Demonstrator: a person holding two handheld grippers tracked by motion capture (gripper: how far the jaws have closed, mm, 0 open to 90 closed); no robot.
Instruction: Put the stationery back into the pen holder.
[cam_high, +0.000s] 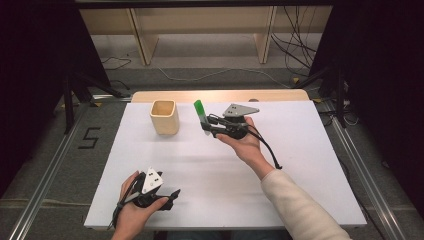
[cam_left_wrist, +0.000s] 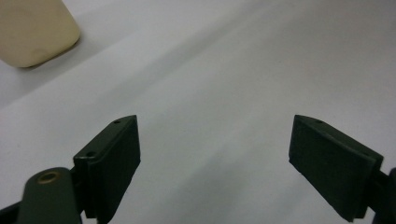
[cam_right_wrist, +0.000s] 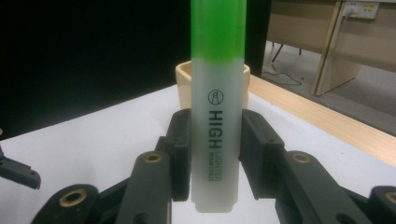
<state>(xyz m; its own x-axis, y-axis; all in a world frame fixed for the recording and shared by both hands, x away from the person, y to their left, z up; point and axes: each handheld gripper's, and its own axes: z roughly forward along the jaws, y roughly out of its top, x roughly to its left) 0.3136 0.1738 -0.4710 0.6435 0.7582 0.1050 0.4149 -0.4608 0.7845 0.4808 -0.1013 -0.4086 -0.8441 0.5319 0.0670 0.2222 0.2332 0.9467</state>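
A green-capped highlighter (cam_high: 201, 114) with a pale body stands nearly upright, cap up, clamped between the jaws of my right gripper (cam_high: 206, 126), held above the white table to the right of a beige cup (cam_high: 164, 116). In the right gripper view the highlighter (cam_right_wrist: 218, 107) sits squarely between the two pads, with the cup (cam_right_wrist: 185, 77) behind it. My left gripper (cam_high: 172, 196) rests low near the table's front left, held by a hand, jaws wide apart over bare table. The left gripper view has its gripper (cam_left_wrist: 214, 156) with nothing between the pads and the cup (cam_left_wrist: 32, 29) at the upper left.
The white table top (cam_high: 300, 165) ends in a wooden strip (cam_high: 220, 95) at the far edge. Beyond it are wooden shelf legs (cam_high: 142, 42) and loose cables (cam_high: 295, 50) on the floor. Metal rails (cam_high: 45, 180) run along both sides.
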